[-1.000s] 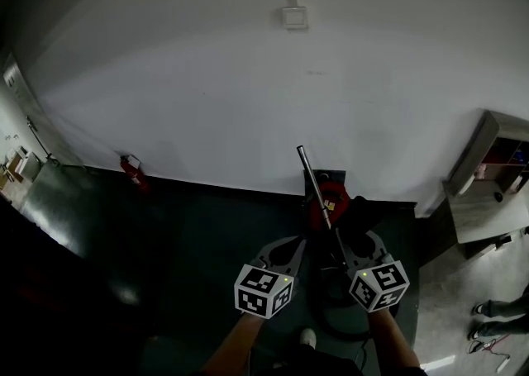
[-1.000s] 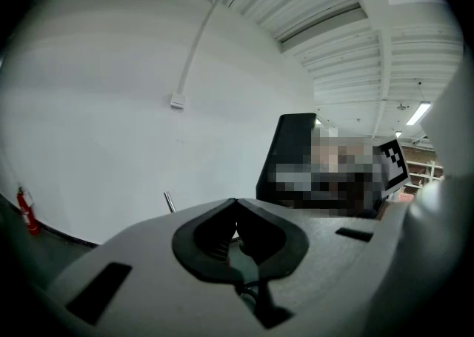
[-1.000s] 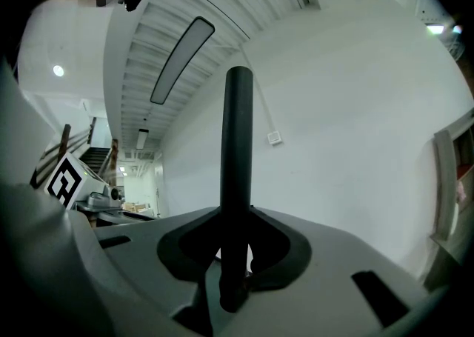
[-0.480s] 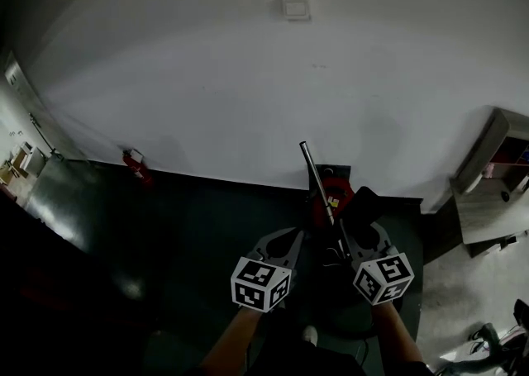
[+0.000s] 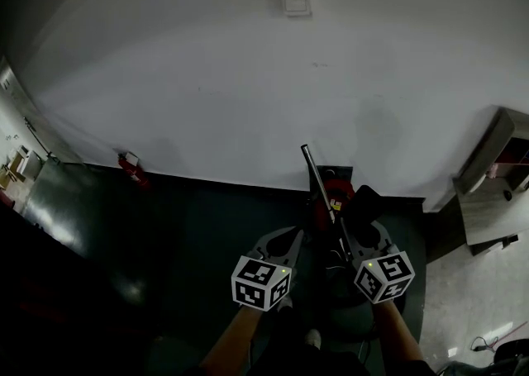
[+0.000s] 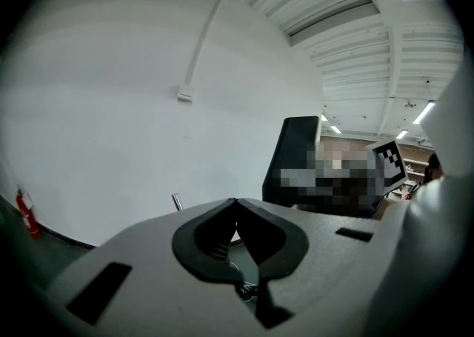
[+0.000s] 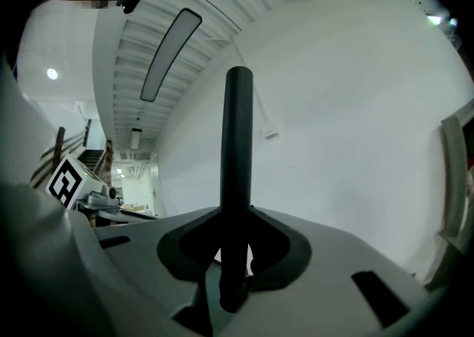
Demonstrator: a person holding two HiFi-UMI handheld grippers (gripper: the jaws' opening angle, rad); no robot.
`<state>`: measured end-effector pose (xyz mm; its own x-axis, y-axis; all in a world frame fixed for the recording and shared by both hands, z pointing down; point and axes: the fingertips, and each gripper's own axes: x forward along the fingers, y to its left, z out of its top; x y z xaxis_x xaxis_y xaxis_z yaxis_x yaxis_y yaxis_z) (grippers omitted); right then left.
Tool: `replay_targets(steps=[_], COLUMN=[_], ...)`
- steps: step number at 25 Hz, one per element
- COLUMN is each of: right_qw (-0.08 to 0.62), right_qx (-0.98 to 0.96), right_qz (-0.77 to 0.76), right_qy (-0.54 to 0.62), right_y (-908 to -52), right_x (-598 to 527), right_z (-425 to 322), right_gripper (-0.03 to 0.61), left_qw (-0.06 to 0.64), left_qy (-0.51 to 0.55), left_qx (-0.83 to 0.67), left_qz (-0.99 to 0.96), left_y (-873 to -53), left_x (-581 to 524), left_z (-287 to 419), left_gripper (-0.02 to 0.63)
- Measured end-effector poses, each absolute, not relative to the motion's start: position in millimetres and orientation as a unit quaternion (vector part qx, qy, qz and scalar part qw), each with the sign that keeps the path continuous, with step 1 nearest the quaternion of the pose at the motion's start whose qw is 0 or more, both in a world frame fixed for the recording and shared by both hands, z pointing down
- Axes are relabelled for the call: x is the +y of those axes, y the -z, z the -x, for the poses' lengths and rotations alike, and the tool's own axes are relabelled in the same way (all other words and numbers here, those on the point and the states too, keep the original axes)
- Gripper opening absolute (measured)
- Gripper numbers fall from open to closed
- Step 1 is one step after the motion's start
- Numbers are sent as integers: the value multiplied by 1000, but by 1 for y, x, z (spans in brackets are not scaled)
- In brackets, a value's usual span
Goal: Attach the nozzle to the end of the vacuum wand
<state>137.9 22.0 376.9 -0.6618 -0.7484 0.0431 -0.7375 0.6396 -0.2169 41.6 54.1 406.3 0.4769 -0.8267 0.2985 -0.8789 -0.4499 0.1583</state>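
Observation:
In the head view the silver vacuum wand (image 5: 318, 186) rises slantwise from the red vacuum body (image 5: 332, 198) at the foot of the white wall. My right gripper (image 5: 357, 232) is shut on the black nozzle (image 5: 364, 201), just right of the wand. In the right gripper view the nozzle (image 7: 238, 150) stands upright between the jaws of the right gripper (image 7: 237, 213). My left gripper (image 5: 296, 239) sits just left of the wand, shut and holding nothing. The left gripper view shows the left gripper (image 6: 235, 202), the wand tip (image 6: 176, 201) past it and the nozzle (image 6: 295, 159) to the right.
A red fire extinguisher (image 5: 131, 170) stands at the wall on the left. A grey cabinet (image 5: 489, 159) is at the right edge. A white junction box (image 5: 295, 2) with conduit is on the wall. The floor under the vacuum is dark green.
Both grippers and the view have shifted a little toward the wall and vacuum. The nozzle stays in the right gripper. A person's feet at the lower right edge are out of sight now.

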Motion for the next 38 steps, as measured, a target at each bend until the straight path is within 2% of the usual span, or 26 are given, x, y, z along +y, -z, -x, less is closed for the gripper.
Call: replay_targets(steps=[19,38], right_qw=[-2,4], right_qx=[887,864], right_qz=[443,487], right_qy=[131,126], right_y=[-416,-395], right_x=[-84,-150], right_z=[-81,-56], right_gripper=[91,91], left_qw=[187,207], left_qy=[-90,-77], left_qx=[-477,-447], left_qz=[-854,-867], left_y=[-448,-442], left_x=[-59,-127], left_z=[23,57], left_gripper=[5,5])
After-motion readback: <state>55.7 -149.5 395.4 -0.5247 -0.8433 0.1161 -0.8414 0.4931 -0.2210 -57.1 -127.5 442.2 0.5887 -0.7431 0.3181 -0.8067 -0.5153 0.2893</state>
